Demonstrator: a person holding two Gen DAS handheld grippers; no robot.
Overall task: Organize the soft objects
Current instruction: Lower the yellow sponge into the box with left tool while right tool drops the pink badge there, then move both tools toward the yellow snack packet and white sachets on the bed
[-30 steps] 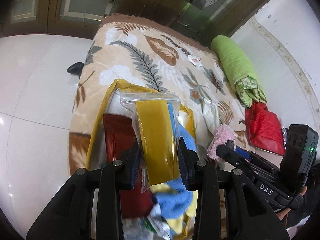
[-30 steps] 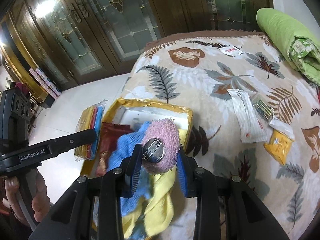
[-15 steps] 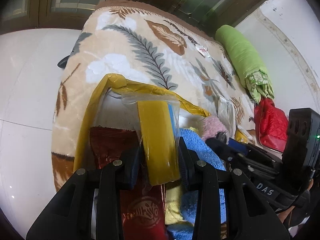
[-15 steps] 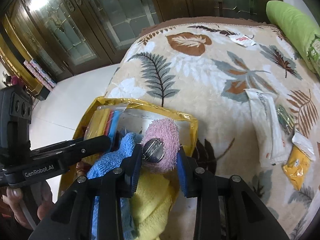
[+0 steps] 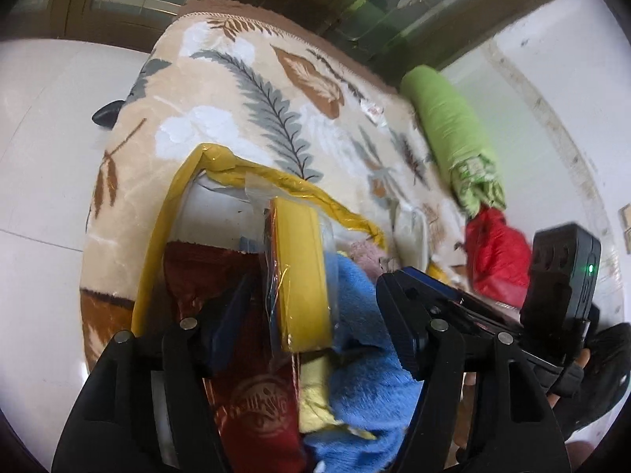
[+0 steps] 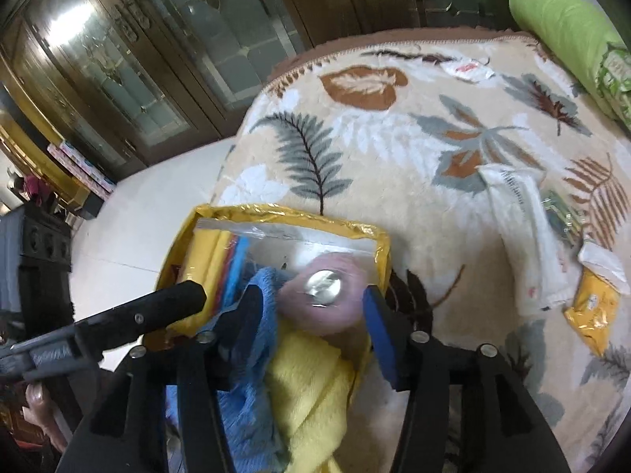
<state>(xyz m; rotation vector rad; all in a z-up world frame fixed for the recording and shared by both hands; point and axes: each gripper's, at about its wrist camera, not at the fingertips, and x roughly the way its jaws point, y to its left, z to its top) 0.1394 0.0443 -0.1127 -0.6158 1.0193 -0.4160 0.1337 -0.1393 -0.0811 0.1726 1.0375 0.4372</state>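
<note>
A box with a yellow-taped rim (image 5: 173, 213) (image 6: 276, 213) sits on the leaf-patterned blanket. It holds a dark red cloth (image 5: 252, 394), a blue towel (image 5: 363, 354) and a yellow towel (image 6: 311, 386). My left gripper (image 5: 315, 311) is over the box, its jaws opening. A clear bag of yellow cloth (image 5: 301, 276) stands between the jaws, and the pads are off it. My right gripper (image 6: 315, 311) is opening too. A fluffy pink purse with a metal clasp (image 6: 323, 295) lies between its jaws on the towels, blurred, with the pads apart from it.
The blanket (image 6: 394, 138) carries a white packet (image 6: 524, 228) and a yellow packet (image 6: 591, 311) to the right. A green rolled pillow (image 5: 449, 134) and a red quilted bag (image 5: 497, 252) lie further right. White tiled floor (image 5: 39, 157) drops off at the left, with glass cabinet doors (image 6: 138, 59) behind.
Both grippers sank towards the box and their jaws spread. The left let go of the clear bag, the right let go of the pink purse; both things now rest in the box.
</note>
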